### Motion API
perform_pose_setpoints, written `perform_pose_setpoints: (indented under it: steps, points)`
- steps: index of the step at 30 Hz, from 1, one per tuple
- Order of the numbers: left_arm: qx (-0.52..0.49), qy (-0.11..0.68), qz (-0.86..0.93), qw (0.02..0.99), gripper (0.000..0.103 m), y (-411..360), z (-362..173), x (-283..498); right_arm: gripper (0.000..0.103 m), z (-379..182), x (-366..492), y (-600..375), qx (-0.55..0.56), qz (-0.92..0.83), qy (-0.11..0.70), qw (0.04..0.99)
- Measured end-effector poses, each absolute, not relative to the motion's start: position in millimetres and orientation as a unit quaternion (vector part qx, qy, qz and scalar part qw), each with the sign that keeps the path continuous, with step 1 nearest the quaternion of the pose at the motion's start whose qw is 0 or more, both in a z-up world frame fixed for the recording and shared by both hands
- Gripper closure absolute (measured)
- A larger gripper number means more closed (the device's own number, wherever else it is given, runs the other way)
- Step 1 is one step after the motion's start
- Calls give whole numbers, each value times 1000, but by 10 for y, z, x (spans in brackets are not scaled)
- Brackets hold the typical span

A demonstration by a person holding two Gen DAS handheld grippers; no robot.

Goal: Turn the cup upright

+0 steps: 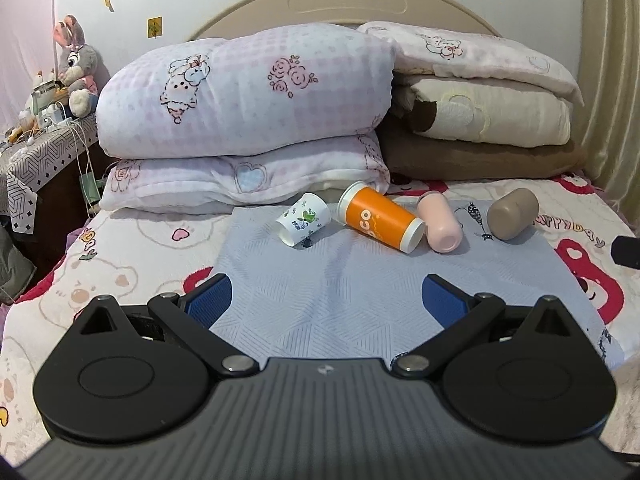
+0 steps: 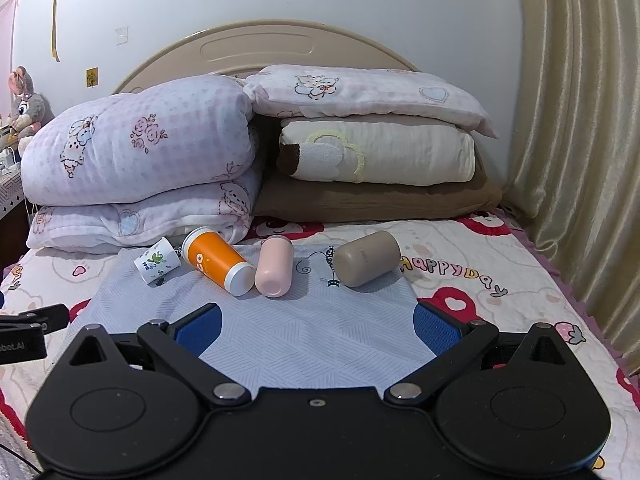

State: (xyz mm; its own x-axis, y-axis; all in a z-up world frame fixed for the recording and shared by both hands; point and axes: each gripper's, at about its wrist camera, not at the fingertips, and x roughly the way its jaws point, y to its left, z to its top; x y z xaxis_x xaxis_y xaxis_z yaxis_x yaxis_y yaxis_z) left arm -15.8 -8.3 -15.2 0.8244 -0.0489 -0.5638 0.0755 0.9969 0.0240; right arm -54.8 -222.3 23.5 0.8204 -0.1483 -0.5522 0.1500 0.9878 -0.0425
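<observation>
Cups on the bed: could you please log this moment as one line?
cups: four, all on sides | left gripper: open | right gripper: open

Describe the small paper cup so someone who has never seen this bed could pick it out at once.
Below the stacked pink checked quilts, a pale blue mat lies on the bed with four cups tipped over in a row. The paper cup is the leftmost, beside the orange cup. It alone is white with green leaf prints, and is the smallest.
</observation>
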Motion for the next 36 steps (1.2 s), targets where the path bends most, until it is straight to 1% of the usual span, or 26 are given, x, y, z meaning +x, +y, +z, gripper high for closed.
perform_pose_setpoints:
  steps: [9, 22, 28, 31, 33, 36]
  points:
    - [21, 307, -26, 951, 0, -60, -183, -146, 0, 230, -534, -2224, -3, -77, 293, 953]
    - [21, 355, -43, 934, 0, -88, -254, -89, 0, 202, -535, -2205, -8, -73, 298, 952]
    - [22, 385, -56, 921, 0, -63, -192, -47, 0, 222, -522, -2153, 0, -2, 264, 965]
    - [22, 380, -42, 924, 0, -1, -94, 40, 0, 288, -508, -2148, 12, 32, 218, 975]
    - [25, 377, -39, 925, 0, 33, -11, 152, 0, 341, -484, -2173, 12, 51, 183, 982]
    - [15, 378, -45, 925, 0, 100, 124, 440, 0, 449, -264, -2178, -15, 83, 178, 980]
